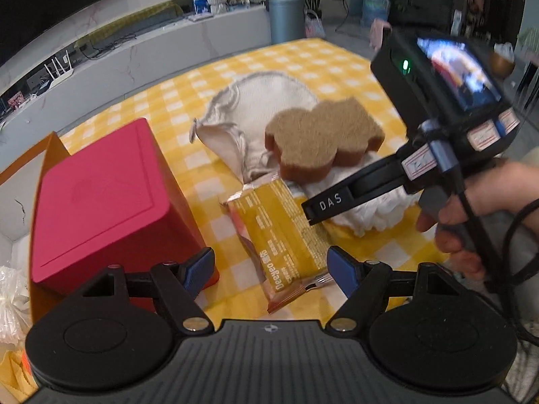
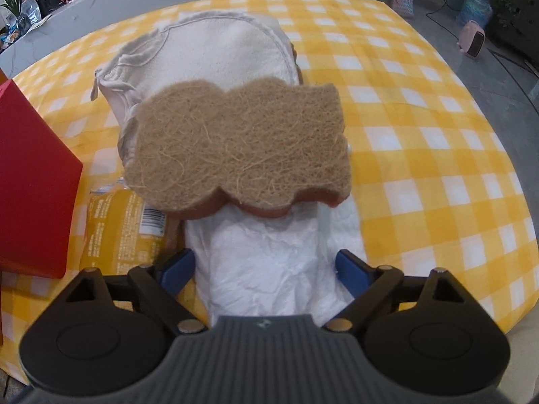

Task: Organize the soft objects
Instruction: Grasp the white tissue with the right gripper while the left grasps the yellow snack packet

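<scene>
A brown scalloped sponge (image 2: 235, 148) lies on a cream towel (image 2: 222, 54) and on a crumpled white soft pad (image 2: 269, 256), all on the yellow checked tablecloth (image 2: 421, 155). My right gripper (image 2: 264, 266) is open low over the white pad, with a blue finger at each side of it; I cannot tell whether they touch it. A yellow snack packet (image 1: 279, 235) lies left of the pad. My left gripper (image 1: 271, 266) is open above the packet's near end. The sponge (image 1: 316, 138) and a black finger (image 1: 323, 207) of the right gripper also show there.
A red box (image 1: 101, 198) stands left of the packet, beside an orange paper bag (image 1: 50, 148). A hand (image 1: 471, 222) holds the right gripper's handle, with a cable trailing. The table's edge curves at right (image 2: 525, 202). A grey bin (image 1: 286, 17) stands beyond.
</scene>
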The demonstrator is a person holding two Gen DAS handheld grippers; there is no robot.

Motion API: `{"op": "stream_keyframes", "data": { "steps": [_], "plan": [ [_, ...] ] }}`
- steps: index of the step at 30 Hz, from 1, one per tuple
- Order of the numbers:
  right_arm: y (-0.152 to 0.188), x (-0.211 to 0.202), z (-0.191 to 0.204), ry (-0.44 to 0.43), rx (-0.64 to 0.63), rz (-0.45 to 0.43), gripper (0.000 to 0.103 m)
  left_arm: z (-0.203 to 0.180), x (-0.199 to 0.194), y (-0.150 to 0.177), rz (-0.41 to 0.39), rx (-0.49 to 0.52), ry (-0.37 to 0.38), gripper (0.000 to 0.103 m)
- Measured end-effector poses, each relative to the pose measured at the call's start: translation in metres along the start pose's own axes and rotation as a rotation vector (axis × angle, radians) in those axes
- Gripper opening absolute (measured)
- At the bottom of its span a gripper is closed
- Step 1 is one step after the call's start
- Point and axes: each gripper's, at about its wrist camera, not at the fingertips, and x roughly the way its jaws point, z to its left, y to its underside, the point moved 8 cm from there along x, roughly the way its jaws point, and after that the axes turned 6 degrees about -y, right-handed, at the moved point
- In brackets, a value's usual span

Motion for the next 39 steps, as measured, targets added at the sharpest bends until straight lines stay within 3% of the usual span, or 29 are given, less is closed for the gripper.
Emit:
{"op": "stream_keyframes", "data": {
  "steps": [5, 7, 9, 16, 22, 28, 30, 37, 39],
  "plan": [
    [0.001, -0.006, -0.004, 0.032, -0.021, -0.026, 0.06, -0.006, 0.015, 0.002, 0.047, 0.005, -0.019, 0.09],
    [0.002, -0.009, -0.007, 0.044, -0.02, -0.031, 0.042, -0.006, 0.019, 0.001, 0.055, 0.009, -0.035, 0.09],
    [0.002, -0.011, -0.01, 0.04, -0.013, -0.032, 0.035, -0.007, 0.024, 0.0, 0.06, 0.009, -0.035, 0.09],
    [0.003, -0.012, -0.01, 0.037, -0.022, -0.035, 0.033, -0.01, 0.034, 0.006, 0.095, -0.096, -0.036, 0.09],
    [0.002, -0.011, -0.01, 0.037, -0.031, -0.032, 0.033, -0.017, 0.04, 0.0, 0.115, -0.112, -0.075, 0.094],
    [0.002, -0.011, -0.011, 0.03, -0.03, -0.033, 0.033, -0.006, 0.031, -0.008, 0.081, -0.273, -0.114, 0.094],
    [0.001, -0.012, -0.012, 0.026, -0.018, -0.033, 0.033, -0.005, 0.038, -0.008, 0.116, -0.299, -0.131, 0.093],
    [0.001, -0.011, -0.013, 0.018, -0.013, -0.035, 0.033, -0.012, 0.064, -0.008, 0.146, -0.259, -0.138, 0.096],
    [0.001, -0.011, -0.012, 0.022, -0.019, -0.035, 0.033, -0.014, 0.074, -0.005, 0.194, -0.27, -0.106, 0.099]
  ]
}}
